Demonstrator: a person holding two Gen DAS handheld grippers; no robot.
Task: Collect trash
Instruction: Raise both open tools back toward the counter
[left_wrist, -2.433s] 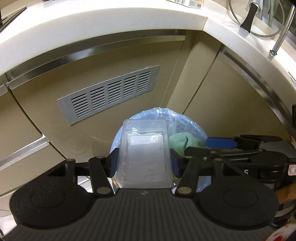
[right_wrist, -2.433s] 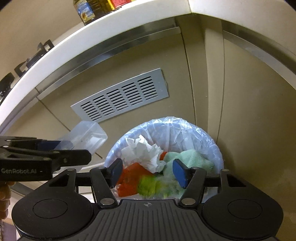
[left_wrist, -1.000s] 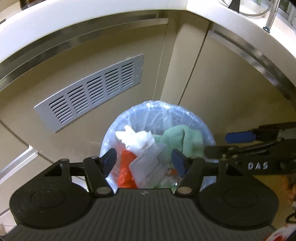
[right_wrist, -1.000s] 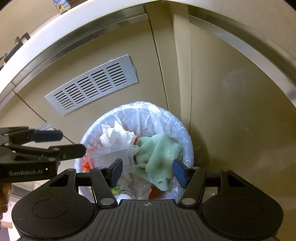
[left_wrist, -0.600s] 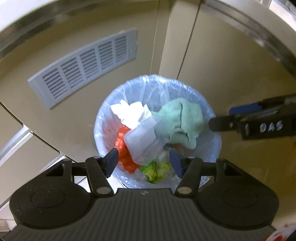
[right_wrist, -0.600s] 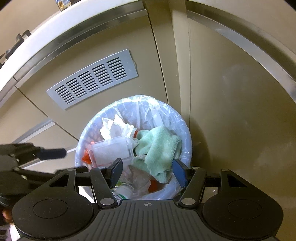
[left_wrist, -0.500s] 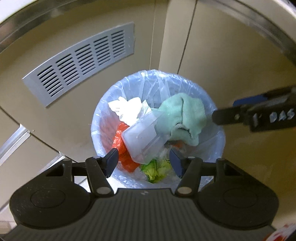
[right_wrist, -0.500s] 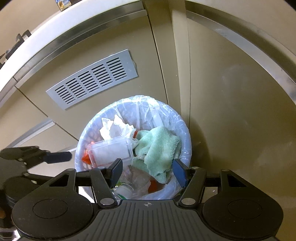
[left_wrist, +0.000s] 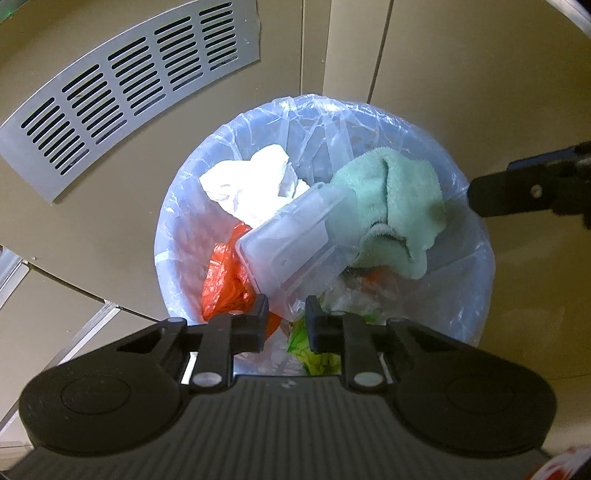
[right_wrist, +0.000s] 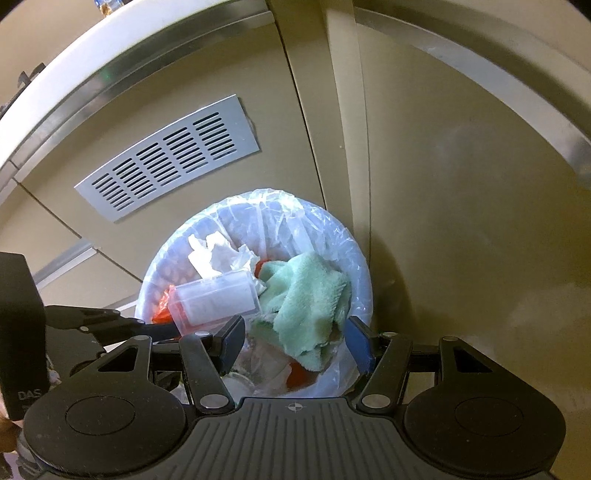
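A round bin (left_wrist: 476, 258) with a clear liner holds white tissue (left_wrist: 251, 184), a green cloth (left_wrist: 391, 206), an orange bag (left_wrist: 225, 280) and a clear plastic box (left_wrist: 295, 240) lying tilted on top. My left gripper (left_wrist: 286, 321) hangs low over the bin's near side. Its jaws are closing to a narrow gap, and the box's near corner shows just beyond that gap, with no pad visibly pressing on it. My right gripper (right_wrist: 295, 339) stands open and empty above the green cloth (right_wrist: 310, 295). In the right wrist view the left gripper's fingers (right_wrist: 147, 326) reach to the box (right_wrist: 214, 299).
The bin (right_wrist: 354, 251) stands on the floor in a corner of beige cabinet doors. A grey vent grille (left_wrist: 129, 88) is set in the door behind it at left. A white counter edge (right_wrist: 74, 74) overhangs above.
The left gripper let the clear box go into the bin, then sank closer to the bin and drew its jaws nearly together. The right gripper has stayed put, open.
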